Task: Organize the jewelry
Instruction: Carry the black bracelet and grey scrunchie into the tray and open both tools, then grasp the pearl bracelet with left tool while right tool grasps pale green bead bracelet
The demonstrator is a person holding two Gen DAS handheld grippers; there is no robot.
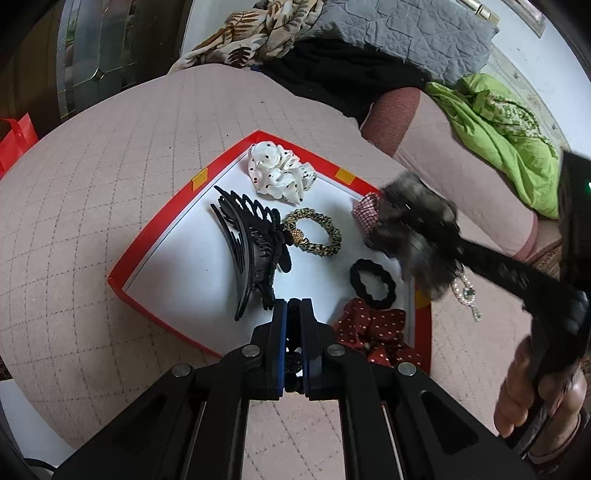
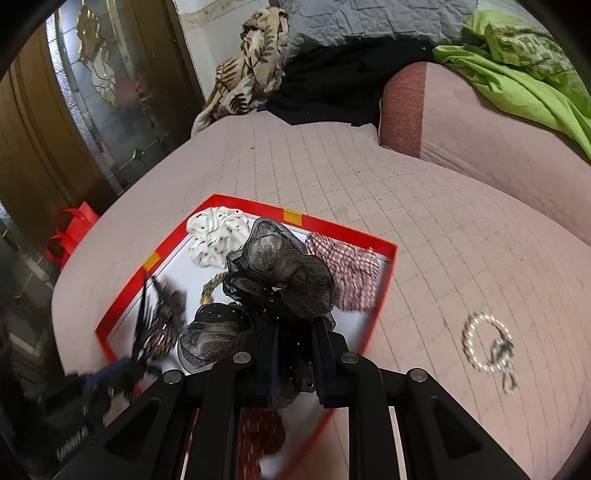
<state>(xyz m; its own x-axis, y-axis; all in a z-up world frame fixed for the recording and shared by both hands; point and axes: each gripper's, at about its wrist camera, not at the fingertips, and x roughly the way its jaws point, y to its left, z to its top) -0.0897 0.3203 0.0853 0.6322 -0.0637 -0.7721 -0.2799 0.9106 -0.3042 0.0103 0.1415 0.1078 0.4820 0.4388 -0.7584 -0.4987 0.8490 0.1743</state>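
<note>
Nearest my left camera, the left gripper [image 1: 294,306] has its jaws together on a small black glittery hair tie [image 1: 293,360], held low over the 6 o'clock edge of the red box [image 1: 155,236]. I see that box resting on a pink quilted bed [image 1: 92,192], its white floor carrying the sorted pieces. At 12 o'clock inside it lies a white dotted scrunchie [image 1: 279,171]; toward 9 o'clock, a large black claw clip [image 1: 245,247]; at the centre, a leopard-print hair tie [image 1: 314,232] just beside that clip. A plain black hair tie [image 1: 373,283] sits toward 4 o'clock, and a red polka-dot scrunchie [image 1: 373,332] at 5 o'clock, next to my left jaws. A red checked scrunchie [image 1: 364,212] lies against the wall at 2 o'clock, partly covered.

From my right camera, the right gripper [image 2: 295,334] has its jaws clamped on a grey-black mesh scrunchie [image 2: 280,277], which hangs above the box near the checked scrunchie. The left view shows this same mesh piece, blurred, over the 3 o'clock rim, with the person's right hand [image 1: 539,387] on the handle at 4 o'clock.

Outside the box, a pearl bracelet [image 2: 487,343] with a green charm lies on the bed at 3 o'clock of the right view, well apart from the rim. Beyond, at 12 o'clock, I note a grey quilt [image 2: 369,18], a leaf-print cloth [image 2: 255,62] and a green cloth [image 2: 517,66].
</note>
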